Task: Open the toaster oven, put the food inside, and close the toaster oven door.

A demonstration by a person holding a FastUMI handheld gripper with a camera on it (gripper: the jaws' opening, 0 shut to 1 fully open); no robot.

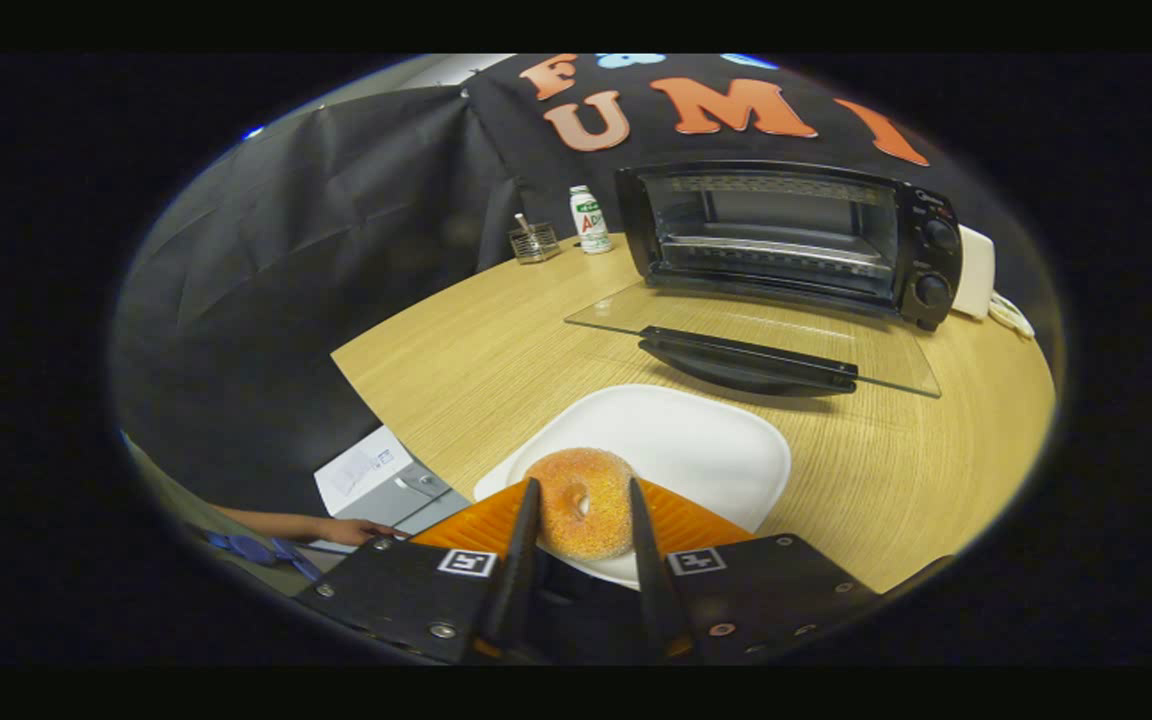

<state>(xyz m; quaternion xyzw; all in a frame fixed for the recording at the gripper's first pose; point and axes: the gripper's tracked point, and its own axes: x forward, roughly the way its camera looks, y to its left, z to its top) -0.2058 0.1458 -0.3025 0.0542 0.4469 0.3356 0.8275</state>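
Observation:
A sugared orange donut [581,510] sits between my two fingers, over the near part of a white plate [696,450]. My gripper [583,486] is shut on the donut, a finger pressing each side. I cannot tell whether the donut rests on the plate or hangs just above it. Beyond the plate stands the black toaster oven [786,235] with its glass door [756,335] dropped flat toward me, its black handle [746,358] nearest the plate. The oven's cavity is open, with a wire rack inside. Two knobs sit on its right side.
The wooden table [456,370] ends in an edge left of the plate. A small white bottle [589,218] and a wire holder [534,243] stand left of the oven. A white box [976,268] sits behind the oven's right side. A person's hand [361,530] rests below the table's left edge.

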